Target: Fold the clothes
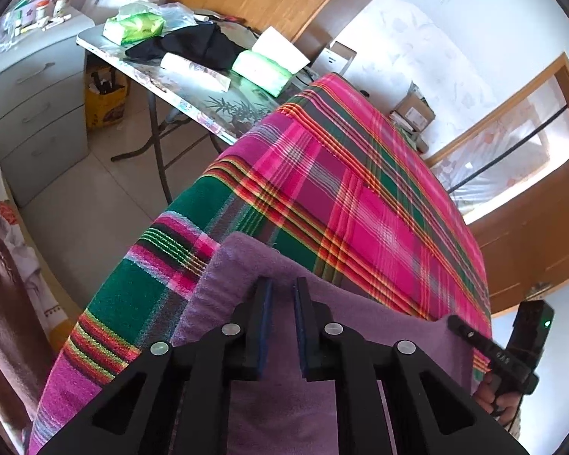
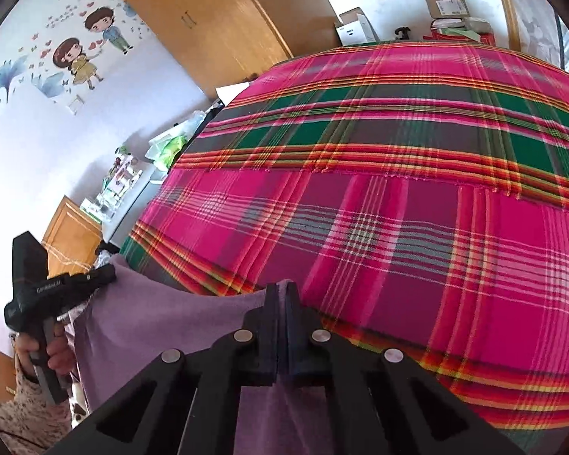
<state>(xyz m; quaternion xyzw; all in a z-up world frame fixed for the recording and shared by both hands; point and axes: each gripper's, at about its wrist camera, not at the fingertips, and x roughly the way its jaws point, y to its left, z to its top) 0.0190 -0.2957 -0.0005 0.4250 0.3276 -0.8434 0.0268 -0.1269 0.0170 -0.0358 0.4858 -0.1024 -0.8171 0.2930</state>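
A purple cloth lies at the near edge of a bed under a pink and green plaid sheet. My left gripper sits at the cloth's upper edge. A narrow gap shows between its blue pads, with purple fabric in it, so it reads as open. My right gripper has its pads pressed together on the purple cloth at its top edge. Each view shows the other gripper at the cloth's far corner: the right gripper and the left gripper, each held by a hand.
A folding table stands left of the bed with green tissue packs and a black garment on it. A grey drawer cabinet is beyond it. Wooden wardrobes and cardboard boxes line the far wall.
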